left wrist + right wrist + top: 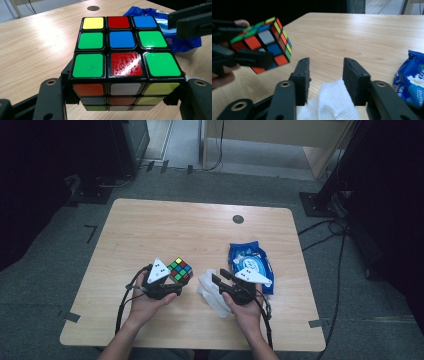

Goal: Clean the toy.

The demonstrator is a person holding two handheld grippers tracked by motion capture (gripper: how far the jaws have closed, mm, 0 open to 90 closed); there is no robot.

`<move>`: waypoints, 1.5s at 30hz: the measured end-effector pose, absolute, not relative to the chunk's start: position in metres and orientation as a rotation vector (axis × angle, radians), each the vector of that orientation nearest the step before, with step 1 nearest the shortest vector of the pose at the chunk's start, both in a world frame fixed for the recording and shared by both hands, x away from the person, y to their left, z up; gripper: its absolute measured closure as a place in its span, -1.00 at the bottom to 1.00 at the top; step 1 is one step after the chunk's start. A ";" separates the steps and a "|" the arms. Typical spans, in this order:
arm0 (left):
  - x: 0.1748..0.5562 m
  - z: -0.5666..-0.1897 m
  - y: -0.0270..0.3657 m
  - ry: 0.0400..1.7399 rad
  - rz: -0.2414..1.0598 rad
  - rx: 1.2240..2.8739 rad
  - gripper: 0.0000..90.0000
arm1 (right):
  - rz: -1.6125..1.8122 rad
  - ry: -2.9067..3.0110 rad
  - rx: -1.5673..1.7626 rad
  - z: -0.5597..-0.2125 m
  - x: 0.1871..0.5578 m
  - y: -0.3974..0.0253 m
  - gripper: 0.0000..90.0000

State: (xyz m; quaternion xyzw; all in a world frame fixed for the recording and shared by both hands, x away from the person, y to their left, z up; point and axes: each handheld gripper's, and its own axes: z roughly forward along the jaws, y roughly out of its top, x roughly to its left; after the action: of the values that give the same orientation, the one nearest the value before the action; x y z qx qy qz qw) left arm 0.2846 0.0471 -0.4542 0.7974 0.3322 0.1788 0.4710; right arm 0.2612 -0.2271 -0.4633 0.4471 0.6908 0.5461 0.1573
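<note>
Left gripper (176, 279) clamped on the multicoloured plastic puzzle cube (180, 269), held clear of the light wooden surface (150, 230), lower centre-left of the high view. In the left gripper view, cube (125, 55) squeezed between both jaws, green and red squares on top. Right gripper (216, 276) with jaws apart, resting over a crumpled white paper tissue (212, 295); in the right gripper view, tissue (332, 105) rising between the jaws, apparently unpinched. Blue plastic wipes packet (248, 260) just right of it.
</note>
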 end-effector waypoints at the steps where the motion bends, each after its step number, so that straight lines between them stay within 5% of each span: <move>1: 0.284 -0.454 0.046 0.811 0.434 1.955 -0.25 | 1.585 1.970 1.283 -0.462 0.261 -0.227 0.21; 12: 0.286 -0.449 0.051 0.833 0.364 1.900 -0.25 | 1.602 2.076 1.170 -0.478 0.254 -0.209 -0.17; 14: 0.286 -0.447 0.052 0.841 0.342 1.886 -0.25 | 1.580 2.104 1.169 -0.486 0.253 -0.200 -0.53; 17: 0.284 -0.446 0.047 0.827 0.330 1.890 -0.25 | 1.576 2.142 1.140 -0.491 0.252 -0.187 -0.64; 33: 0.277 -0.447 0.025 0.794 0.219 1.930 -0.25 | 1.514 2.034 0.862 -0.485 0.237 -0.168 -0.23; 45: 0.285 -0.444 0.026 0.818 0.088 1.976 -0.29 | 1.343 2.075 0.595 -0.484 0.234 -0.170 -0.22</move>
State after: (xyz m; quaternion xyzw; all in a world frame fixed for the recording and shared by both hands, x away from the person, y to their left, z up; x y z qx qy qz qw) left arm 0.2852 0.0257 -0.4443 0.8098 0.3353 0.0360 0.4801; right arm 0.2343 -0.1704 -0.4843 0.2236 0.7799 0.5046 0.2952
